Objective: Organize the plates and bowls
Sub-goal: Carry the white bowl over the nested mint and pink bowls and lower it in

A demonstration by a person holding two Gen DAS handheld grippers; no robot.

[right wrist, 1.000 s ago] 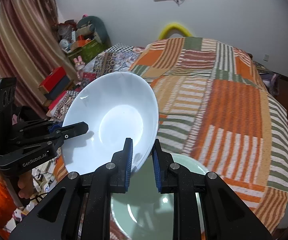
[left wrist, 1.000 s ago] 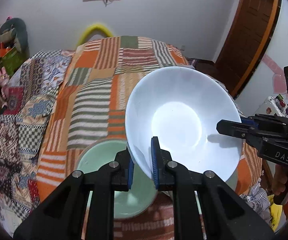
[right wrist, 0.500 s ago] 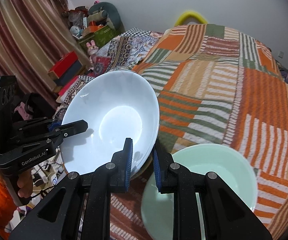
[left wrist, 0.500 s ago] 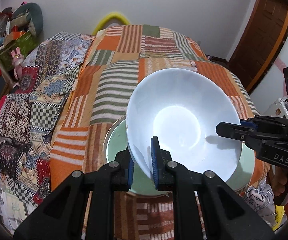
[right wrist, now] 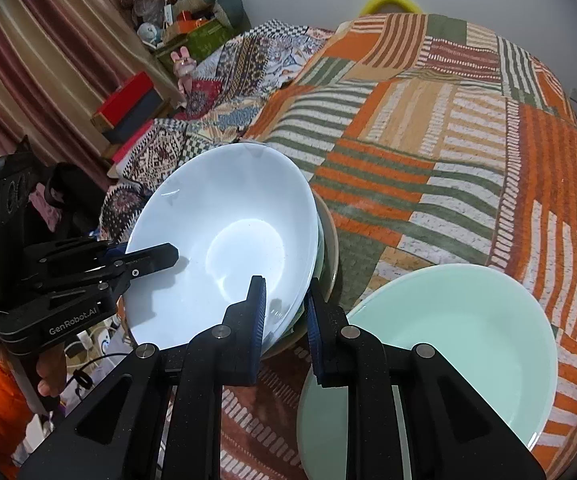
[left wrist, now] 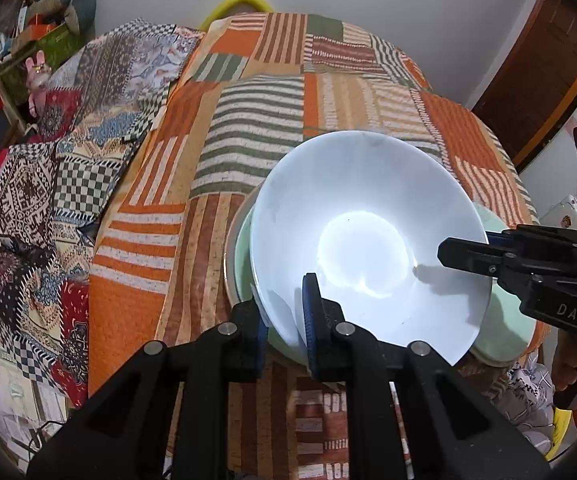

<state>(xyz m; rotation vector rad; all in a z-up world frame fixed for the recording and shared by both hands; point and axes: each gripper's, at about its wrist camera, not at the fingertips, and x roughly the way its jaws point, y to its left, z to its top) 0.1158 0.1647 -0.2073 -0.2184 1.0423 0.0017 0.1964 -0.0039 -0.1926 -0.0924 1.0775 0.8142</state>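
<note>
- at the near edge of the bed, the white bowl point(left wrist: 368, 240) is hanging tilted over a stack of dishes point(right wrist: 326, 240), its far rim highest; whether its underside is already touching the stack cannot be told.
- the left gripper point(left wrist: 286, 316) is clamping the bowl's near rim, one blue pad inside the wall and one outside, jaws almost fully closed on the thin edge.
- the right gripper point(right wrist: 284, 312) is pinching the opposite rim in the same way, jaws equally narrow, nothing else between them.
- in the left view a pale green plate point(left wrist: 504, 320) is showing under the bowl; in the right view a second, mint green bowl point(right wrist: 448, 344) is sitting just beside the stack on the striped quilt point(right wrist: 428, 140).
- judgement: the step in hand is seating the white bowl on the stack. doing it well is calling for levelling the bowl first, both hands dropping together so neither rim is leading.
- judgement: the outer pads are sitting between bowl and stack; they are likely to be needing clearance, so the jaws should be parting only once the base is bearing weight.
- judgement: the glazed rim is looking slippery and the grip shallow; a twist between the two hands is risking a slip or a chip.
- judgement: the soft quilt is giving poor support, so a centred placement is mattering.
</note>
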